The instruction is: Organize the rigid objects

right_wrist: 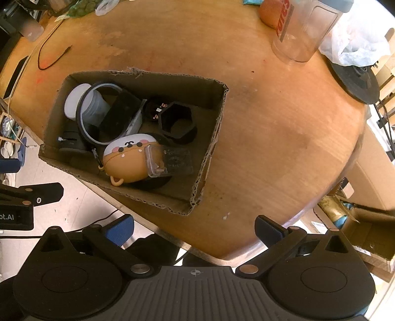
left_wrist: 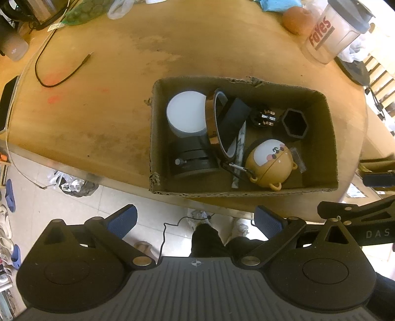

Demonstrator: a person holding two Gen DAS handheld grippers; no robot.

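Note:
A cardboard box (left_wrist: 321, 138) (right_wrist: 209, 138) stands at the near edge of a round wooden table (left_wrist: 98, 111) (right_wrist: 271, 135). It holds a white-topped cylinder (left_wrist: 186, 113), a tape ring (left_wrist: 217, 123), a black hexagonal piece (left_wrist: 295, 123) (right_wrist: 175, 121), a tan cartoon case (left_wrist: 270, 164) (right_wrist: 126, 160), a clear-ended black part (right_wrist: 170, 161) and a black lens-like barrel (left_wrist: 191, 163). My left gripper (left_wrist: 195, 222) is open and empty, held back over the floor before the box. My right gripper (right_wrist: 195, 228) is open and empty, near the table edge right of the box.
A clear shaker cup (left_wrist: 330, 34) (right_wrist: 303, 29), an orange fruit (left_wrist: 296, 21), a black cable (left_wrist: 59, 74), a white plastic bag (right_wrist: 353, 44) and a black disc (right_wrist: 355, 79) lie on the far table. An open carton (right_wrist: 365, 234) stands on the floor at right.

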